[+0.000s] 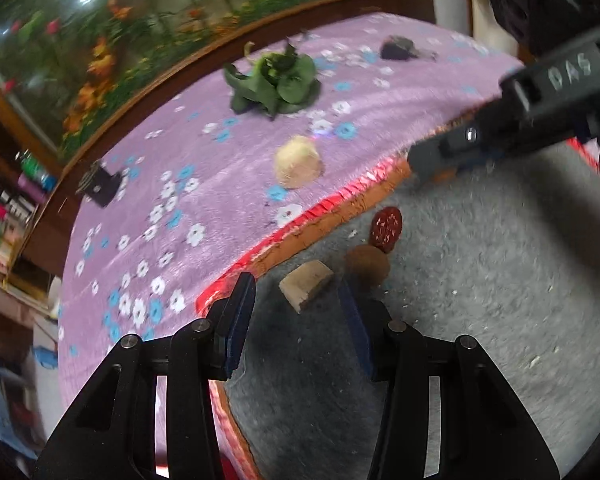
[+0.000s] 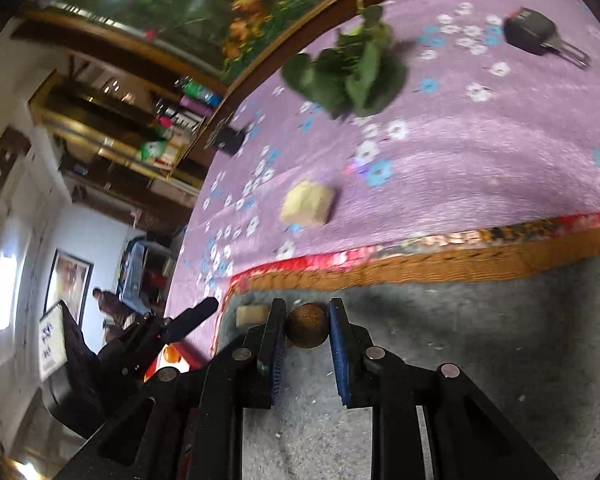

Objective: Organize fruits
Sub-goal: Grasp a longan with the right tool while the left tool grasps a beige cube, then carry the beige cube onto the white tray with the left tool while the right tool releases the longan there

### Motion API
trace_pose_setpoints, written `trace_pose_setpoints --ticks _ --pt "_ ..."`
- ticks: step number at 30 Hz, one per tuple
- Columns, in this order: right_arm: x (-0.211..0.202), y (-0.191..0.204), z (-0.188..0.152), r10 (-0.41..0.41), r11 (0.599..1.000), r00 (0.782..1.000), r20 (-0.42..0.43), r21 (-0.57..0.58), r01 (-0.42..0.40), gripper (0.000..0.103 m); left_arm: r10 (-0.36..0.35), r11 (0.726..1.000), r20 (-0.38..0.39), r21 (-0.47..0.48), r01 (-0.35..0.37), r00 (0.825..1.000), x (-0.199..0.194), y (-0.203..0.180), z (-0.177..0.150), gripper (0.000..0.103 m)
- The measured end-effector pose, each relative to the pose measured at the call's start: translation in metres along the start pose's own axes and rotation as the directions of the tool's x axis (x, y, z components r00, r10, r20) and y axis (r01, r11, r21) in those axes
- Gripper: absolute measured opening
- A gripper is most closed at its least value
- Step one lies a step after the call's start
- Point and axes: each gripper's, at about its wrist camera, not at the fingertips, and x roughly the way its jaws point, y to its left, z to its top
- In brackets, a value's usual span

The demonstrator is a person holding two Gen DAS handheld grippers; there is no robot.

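On the grey mat (image 2: 460, 360), your right gripper (image 2: 307, 326) has its fingers bracketing the small brown round fruit (image 2: 307, 326), pads at or near its sides; whether they're squeezing, you cannot tell. It looks light, firm and prone to rolling, so pinch across its widest middle. Your left gripper (image 1: 296, 308) is open, with the tan wedge (image 1: 306, 285) at 12 o'clock.
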Motion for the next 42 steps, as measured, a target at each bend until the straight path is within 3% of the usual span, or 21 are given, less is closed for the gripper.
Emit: trace_pose_setpoints --ticks 11,15,22,25,31,38,40,42 --pt "-0.001 -0.01 0.003 -0.011 0.999 1.0 0.002 0.041 0.011 0.021 -0.144 0.989 -0.007 0.03 0.145 0.989 0.022 0.008 0.0 0.044" --pt "-0.001 -0.008 0.002 -0.01 0.999 1.0 0.005 0.036 0.01 0.021 -0.167 0.986 -0.003 0.021 0.167 0.986 0.022 0.008 0.0 0.038" --pt "0.004 -0.002 0.0 0.003 1.0 1.0 -0.001 0.014 -0.003 0.021 -0.162 0.985 -0.021 -0.068 0.16 0.987 0.016 0.012 -0.005 0.026" --pt "0.01 0.006 -0.003 0.021 1.0 1.0 -0.017 -0.011 -0.021 0.021 -0.151 0.976 -0.038 -0.162 0.143 0.988 0.015 0.015 -0.007 0.024" --pt "0.017 0.024 -0.01 0.056 0.996 0.998 -0.025 -0.066 -0.057 0.021 -0.099 0.919 -0.062 -0.388 0.068 0.993 0.006 0.019 -0.014 0.017" --pt "0.03 0.041 -0.02 0.112 0.987 0.993 -0.022 -0.112 -0.114 0.021 -0.084 0.783 0.027 -0.617 0.082 0.996 -0.019 0.031 -0.045 0.016" --pt "0.033 0.045 -0.024 0.11 0.986 0.994 -0.017 -0.126 -0.111 0.021 -0.088 0.767 0.046 -0.634 0.097 0.995 -0.027 0.03 -0.052 0.016" --pt "0.033 0.052 -0.026 0.117 0.981 0.993 -0.007 -0.157 -0.116 0.021 -0.069 0.771 0.059 -0.631 0.091 0.996 -0.038 0.027 -0.058 0.016"
